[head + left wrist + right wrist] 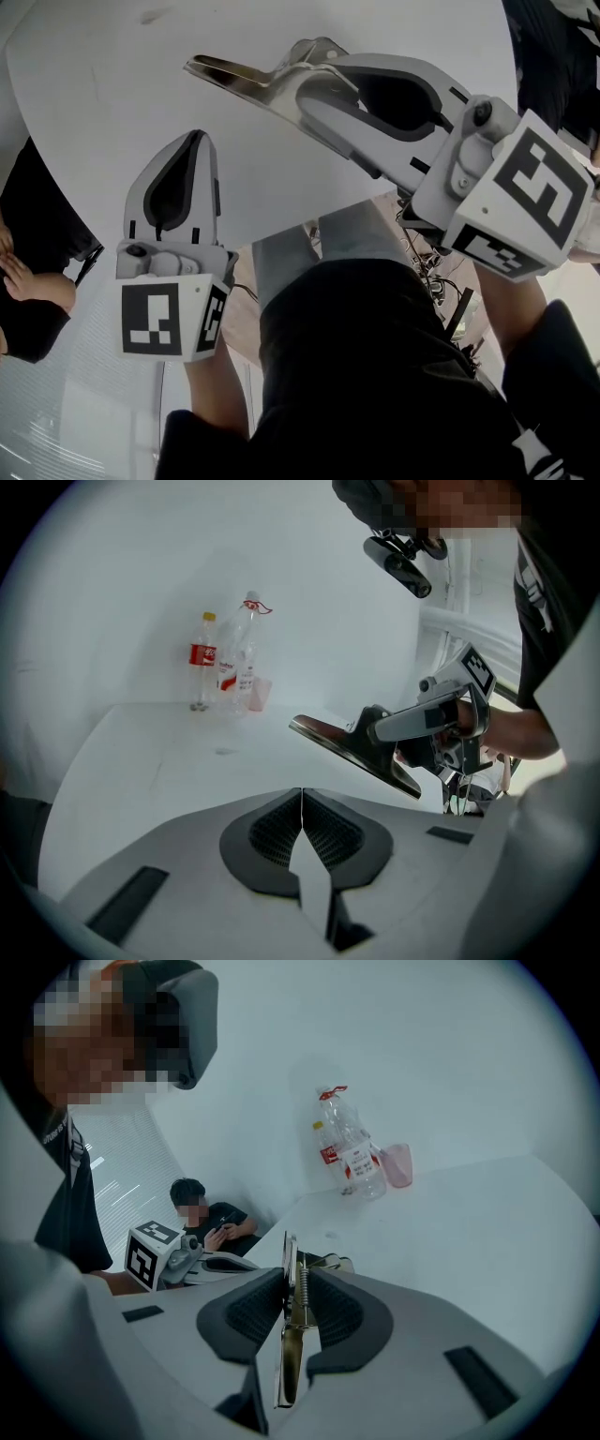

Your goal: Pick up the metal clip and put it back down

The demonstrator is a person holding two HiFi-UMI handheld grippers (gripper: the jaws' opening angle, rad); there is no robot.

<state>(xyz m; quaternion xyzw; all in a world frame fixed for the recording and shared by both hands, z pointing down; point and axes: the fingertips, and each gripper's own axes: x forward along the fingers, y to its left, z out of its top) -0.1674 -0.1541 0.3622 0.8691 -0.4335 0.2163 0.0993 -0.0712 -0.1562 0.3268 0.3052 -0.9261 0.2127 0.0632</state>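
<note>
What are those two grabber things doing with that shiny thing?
A person holds a gripper in each hand over a white table. The right gripper is clamped on the metal clip and holds it up in the air, off the table. The left gripper is shut and empty, off to the side. The clip has not yet been put back down.

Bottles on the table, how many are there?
2: a red-labelled bottle at the far edge of the table, and a clear bottle beside it. Others may hide behind them.
</note>
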